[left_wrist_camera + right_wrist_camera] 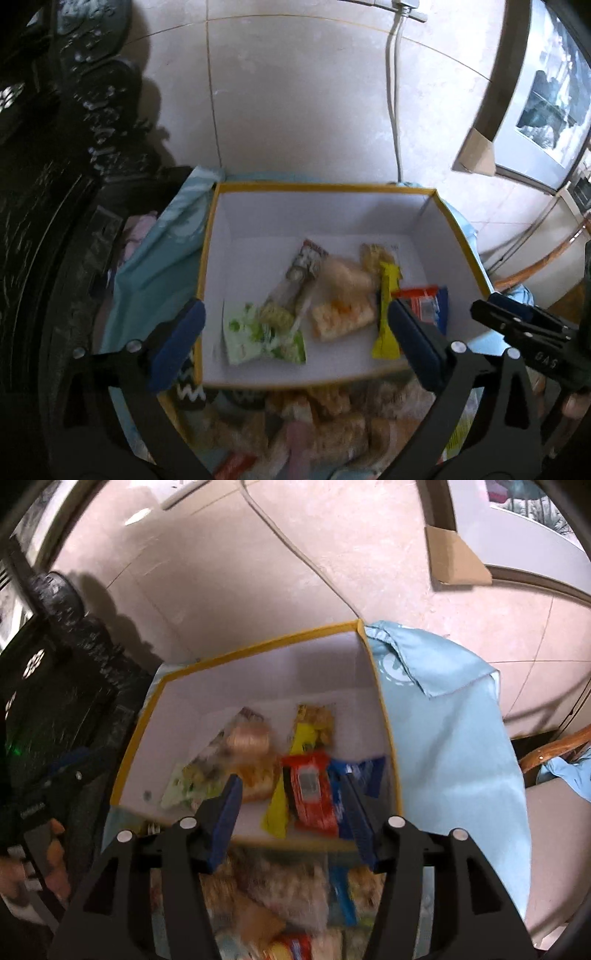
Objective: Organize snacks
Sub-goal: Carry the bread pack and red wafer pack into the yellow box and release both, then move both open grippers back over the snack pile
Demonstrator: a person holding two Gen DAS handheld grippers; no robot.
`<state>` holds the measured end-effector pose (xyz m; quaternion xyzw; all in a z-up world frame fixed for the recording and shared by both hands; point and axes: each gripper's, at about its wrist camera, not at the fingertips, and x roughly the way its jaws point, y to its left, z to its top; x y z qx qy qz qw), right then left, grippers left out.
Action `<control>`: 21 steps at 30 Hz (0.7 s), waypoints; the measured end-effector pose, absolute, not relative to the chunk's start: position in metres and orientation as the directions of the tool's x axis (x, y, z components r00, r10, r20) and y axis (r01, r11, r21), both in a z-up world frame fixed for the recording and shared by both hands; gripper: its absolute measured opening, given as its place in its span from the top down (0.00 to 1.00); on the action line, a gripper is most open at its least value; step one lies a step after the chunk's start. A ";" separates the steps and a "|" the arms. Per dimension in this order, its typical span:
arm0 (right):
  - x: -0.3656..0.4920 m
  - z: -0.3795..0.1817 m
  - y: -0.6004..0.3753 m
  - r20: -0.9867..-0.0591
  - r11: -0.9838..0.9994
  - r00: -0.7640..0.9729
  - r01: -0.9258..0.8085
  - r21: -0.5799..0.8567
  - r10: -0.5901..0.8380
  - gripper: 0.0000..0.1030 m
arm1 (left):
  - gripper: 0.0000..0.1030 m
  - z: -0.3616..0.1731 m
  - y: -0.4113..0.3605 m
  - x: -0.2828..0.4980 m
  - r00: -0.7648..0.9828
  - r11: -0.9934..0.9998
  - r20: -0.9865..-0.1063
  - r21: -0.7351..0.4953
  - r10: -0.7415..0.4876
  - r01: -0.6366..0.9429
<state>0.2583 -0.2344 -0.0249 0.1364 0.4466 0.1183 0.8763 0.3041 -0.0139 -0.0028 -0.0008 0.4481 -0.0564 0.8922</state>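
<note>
A white box with a yellow rim (325,187) (258,646) stands on a light blue cloth (443,738). Inside lie several snack packets: a green one (258,336), an orange cracker pack (340,317), a yellow bar (388,314) and a red packet (310,794) over a blue one. My left gripper (295,306) hangs open wide over the box's near edge, with nothing between its fingers. My right gripper (291,786) is open just above the red packet, its pads clear of it. A blurred pile of loose snacks (314,417) (277,897) lies in front of the box.
Dark carved furniture (55,184) stands close on the left. A white cable (393,92) runs down the tiled floor behind the box. A cardboard piece (476,151) and a framed picture (546,92) lean at the right, and a wooden chair (554,746) stands beside the cloth.
</note>
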 end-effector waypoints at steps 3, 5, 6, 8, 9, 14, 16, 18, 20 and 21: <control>0.223 -0.032 -0.242 -0.765 0.946 0.564 -0.110 0.306 0.313 0.37 | 0.02 -0.008 -0.007 0.270 0.575 0.994 -0.812 -0.051 -0.097 0.095; 0.205 -0.041 -0.242 -0.783 0.952 0.545 -0.117 0.284 0.300 0.37 | 0.02 -0.017 -0.002 0.250 0.550 0.996 -0.830 -0.051 -0.086 0.078; 0.196 -0.047 -0.243 -0.794 0.954 0.532 -0.116 0.275 0.294 0.37 | 0.02 -0.020 -0.001 0.238 0.539 0.996 -0.838 -0.058 -0.087 0.070; 0.178 -0.059 -0.246 -0.814 0.958 0.505 -0.119 0.262 0.285 0.37 | 0.02 -0.030 0.005 0.217 0.518 0.996 -0.851 -0.062 -0.082 0.056; 0.170 -0.065 -0.246 -0.825 0.960 0.491 -0.123 0.251 0.279 0.37 | 0.02 -0.037 0.007 0.205 0.502 0.997 -0.862 -0.057 -0.074 0.049; 0.131 -0.095 -0.241 -0.868 0.965 0.422 -0.128 0.231 0.264 0.37 | 0.02 -0.067 0.020 0.165 0.431 0.999 -0.902 -0.036 -0.043 0.025; 0.120 -0.106 -0.243 -0.883 0.966 0.392 -0.122 0.230 0.259 0.37 | 0.02 -0.078 0.023 0.152 0.403 0.999 -0.915 -0.029 -0.032 0.014; 0.113 -0.112 -0.246 -0.891 0.967 0.375 -0.117 0.227 0.255 0.37 | 0.02 -0.083 0.022 0.143 0.391 0.999 -0.920 -0.029 -0.032 0.014; 0.109 -0.114 -0.247 -0.895 0.966 0.365 -0.114 0.231 0.257 0.37 | 0.02 -0.088 0.021 0.135 0.378 1.000 -0.926 -0.016 -0.023 0.020; 0.108 -0.114 -0.247 -0.896 0.966 0.362 -0.114 0.232 0.258 0.37 | 0.02 -0.090 0.021 0.133 0.374 1.000 -0.927 -0.010 -0.017 0.022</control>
